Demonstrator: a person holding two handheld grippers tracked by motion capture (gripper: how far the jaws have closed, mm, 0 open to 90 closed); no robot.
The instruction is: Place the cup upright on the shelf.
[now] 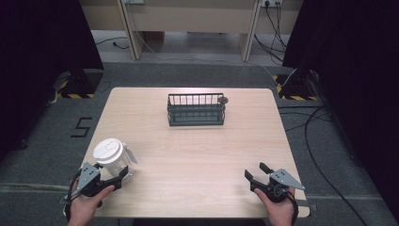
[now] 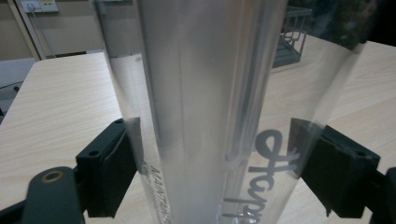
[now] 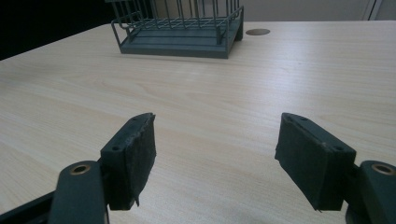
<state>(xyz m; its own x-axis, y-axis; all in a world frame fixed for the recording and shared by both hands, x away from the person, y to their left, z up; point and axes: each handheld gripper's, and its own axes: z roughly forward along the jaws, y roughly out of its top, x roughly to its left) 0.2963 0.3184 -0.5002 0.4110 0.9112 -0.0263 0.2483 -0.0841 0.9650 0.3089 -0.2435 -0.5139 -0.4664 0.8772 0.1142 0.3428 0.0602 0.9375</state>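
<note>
High view: left tool (image 1: 123, 173) pinches clear lidded cup (image 1: 111, 157) on desk (image 1: 197, 155); right tool (image 1: 254, 173) spread, idle. Next likely: lift toward wire basket (image 1: 196, 109).

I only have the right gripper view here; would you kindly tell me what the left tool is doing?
Observer: The left tool grips a clear cup, one jaw on each side.
Operator: Thank you. Is the cup covered?
Observer: Yes, a white lid sits on it.
Operator: And where is it relative to the rack?
Observer: The cup is at the table's near left corner; the rack stands far, mid-table.
</note>
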